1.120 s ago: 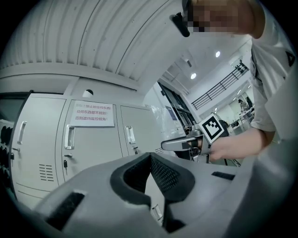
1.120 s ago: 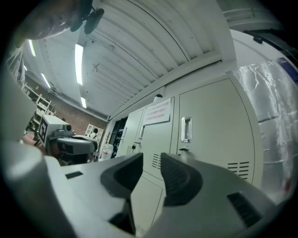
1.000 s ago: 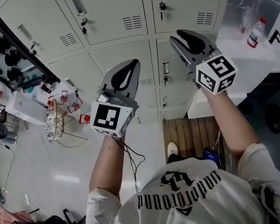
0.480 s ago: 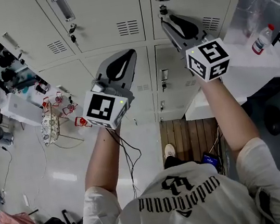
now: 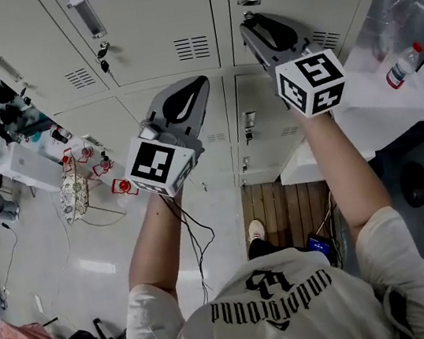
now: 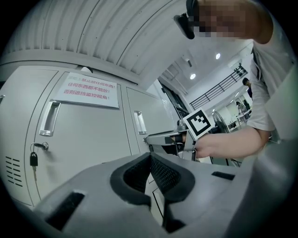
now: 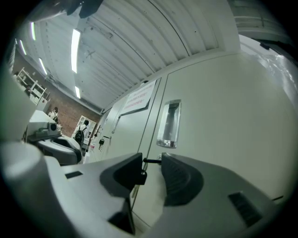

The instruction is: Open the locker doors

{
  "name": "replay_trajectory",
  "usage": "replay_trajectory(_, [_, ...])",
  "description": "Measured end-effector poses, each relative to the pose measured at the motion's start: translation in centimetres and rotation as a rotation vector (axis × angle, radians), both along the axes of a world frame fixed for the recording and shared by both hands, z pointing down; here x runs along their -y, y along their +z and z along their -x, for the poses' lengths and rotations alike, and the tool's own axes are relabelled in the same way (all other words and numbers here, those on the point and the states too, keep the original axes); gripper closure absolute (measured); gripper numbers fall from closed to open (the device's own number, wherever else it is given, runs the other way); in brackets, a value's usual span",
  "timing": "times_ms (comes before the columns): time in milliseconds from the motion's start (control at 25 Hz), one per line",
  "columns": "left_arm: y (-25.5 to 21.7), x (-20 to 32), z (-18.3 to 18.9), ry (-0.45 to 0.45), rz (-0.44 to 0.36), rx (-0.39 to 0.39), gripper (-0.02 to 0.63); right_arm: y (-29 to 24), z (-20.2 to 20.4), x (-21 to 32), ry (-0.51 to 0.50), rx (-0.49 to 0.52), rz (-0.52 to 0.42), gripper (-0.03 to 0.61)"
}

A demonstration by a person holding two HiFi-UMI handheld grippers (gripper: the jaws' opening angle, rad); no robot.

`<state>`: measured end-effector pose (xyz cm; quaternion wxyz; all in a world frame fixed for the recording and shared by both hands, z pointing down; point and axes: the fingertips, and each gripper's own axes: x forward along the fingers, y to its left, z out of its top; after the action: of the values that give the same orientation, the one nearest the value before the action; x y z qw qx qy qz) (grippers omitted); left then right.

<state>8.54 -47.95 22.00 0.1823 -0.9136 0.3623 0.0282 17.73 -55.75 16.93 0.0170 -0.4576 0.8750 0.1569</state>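
**Desk:** What writing are you picking up?

**Operator:** I'm seeing a white sign [image 6: 86, 90] taped across one of the upper locker doors [image 5: 157, 22]. It's carrying two lines of red Chinese characters, too small for me to read off. The person's white shirt [image 5: 272, 295] is showing "underground" in black letters, upside down from the head camera. Each cube [image 5: 159, 165] is wearing black-and-white square markers. A clear bottle [image 5: 402, 67] with a red band is standing on the white counter [image 5: 394, 108] to the right of the lockers, but I'm not making out its label.

**Desk:** And the claws?

**Operator:** My left claw [image 6: 150, 157] is sitting closed, pad tips meeting, nothing in it, and it's hanging in front of the lockers without touching them. My right claw [image 7: 151, 161] is standing open, and its jaws have just been opening wider. It's pointing at the upper right door [image 7: 223, 116], just below the recessed handle [image 7: 168, 123]. The dark key [image 7: 148, 161] sticking out of that door's lock is showing in the gap between the tips. The pads aren't clamping it, though I can't tell whether one is brushing it.

**Desk:** Where are the doors standing?

**Operator:** They're all lying shut, flush in the bank straight ahead of both claws.
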Motion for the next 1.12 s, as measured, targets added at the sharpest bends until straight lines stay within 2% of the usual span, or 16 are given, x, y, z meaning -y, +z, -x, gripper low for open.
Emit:
replay_trajectory(160, [0.2, 0.1, -0.1, 0.001, 0.003, -0.001, 0.607, 0.3, 0.6, 0.5, 0.002, -0.016, 0.016, 0.423])
replay_trajectory(360, [0.3, 0.0, 0.0, 0.000, 0.005, -0.002, 0.606, 0.2, 0.5, 0.7, 0.039, -0.036, -0.008, 0.456])
replay_trajectory(640, [-0.3, -0.8, 0.1, -0.004, -0.001, -0.001, 0.607, 0.2, 0.4, 0.2, 0.050, -0.039, -0.015, 0.459])
replay_trajectory(1120, [-1.0, -5.2, -1.2, 0.015, -0.014, 0.015, 0.607, 0.2, -1.2, -7.5, 0.017, -0.048, -0.039, 0.466])
